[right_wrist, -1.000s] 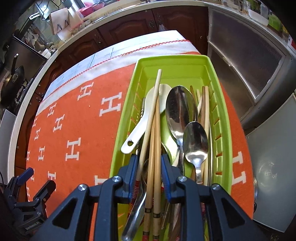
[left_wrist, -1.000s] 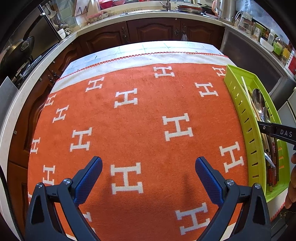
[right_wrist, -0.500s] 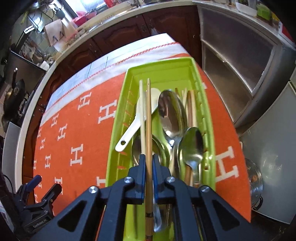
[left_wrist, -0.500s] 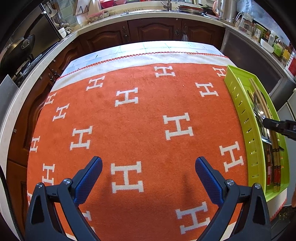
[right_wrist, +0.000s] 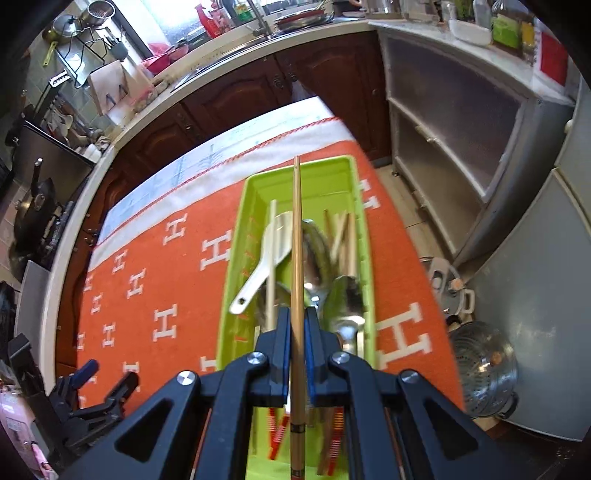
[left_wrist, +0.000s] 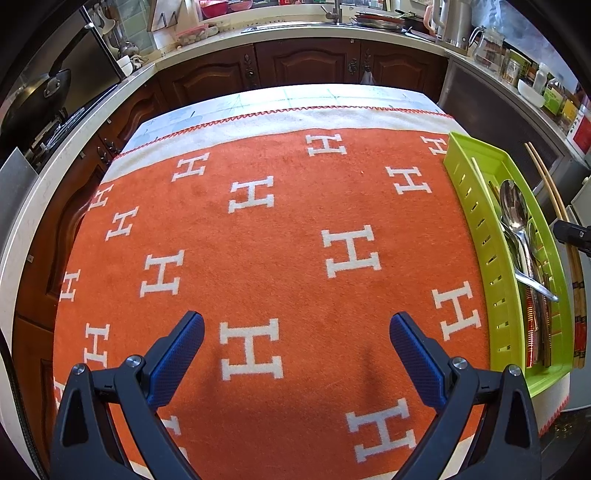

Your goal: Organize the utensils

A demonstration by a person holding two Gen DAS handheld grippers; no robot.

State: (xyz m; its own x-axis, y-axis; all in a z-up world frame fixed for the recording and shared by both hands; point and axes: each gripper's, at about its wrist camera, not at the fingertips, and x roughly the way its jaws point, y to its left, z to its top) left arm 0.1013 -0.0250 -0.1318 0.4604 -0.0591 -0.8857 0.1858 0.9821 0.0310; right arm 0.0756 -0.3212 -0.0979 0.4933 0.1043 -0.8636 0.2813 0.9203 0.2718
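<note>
A lime green tray (right_wrist: 328,177) (left_wrist: 480,221) lies at the right edge of the orange H-patterned cloth (left_wrist: 277,240). It holds metal spoons (left_wrist: 513,206), a white spoon (right_wrist: 258,273) and several chopsticks. My right gripper (right_wrist: 297,317) is shut on a pair of wooden chopsticks (right_wrist: 296,229) and holds them lifted above the tray; they show in the left wrist view (left_wrist: 554,206) too. My left gripper (left_wrist: 295,332) is open and empty, low over the near part of the cloth.
Dark wood cabinets and a countertop (left_wrist: 295,33) wrap around the far and left sides. A grey glass-front cabinet (right_wrist: 461,122) and a metal pot (right_wrist: 484,365) on the floor stand right of the table.
My right gripper closed on the chopsticks among the utensils, then lifted them up out of the tray. The left gripper has stayed in place.
</note>
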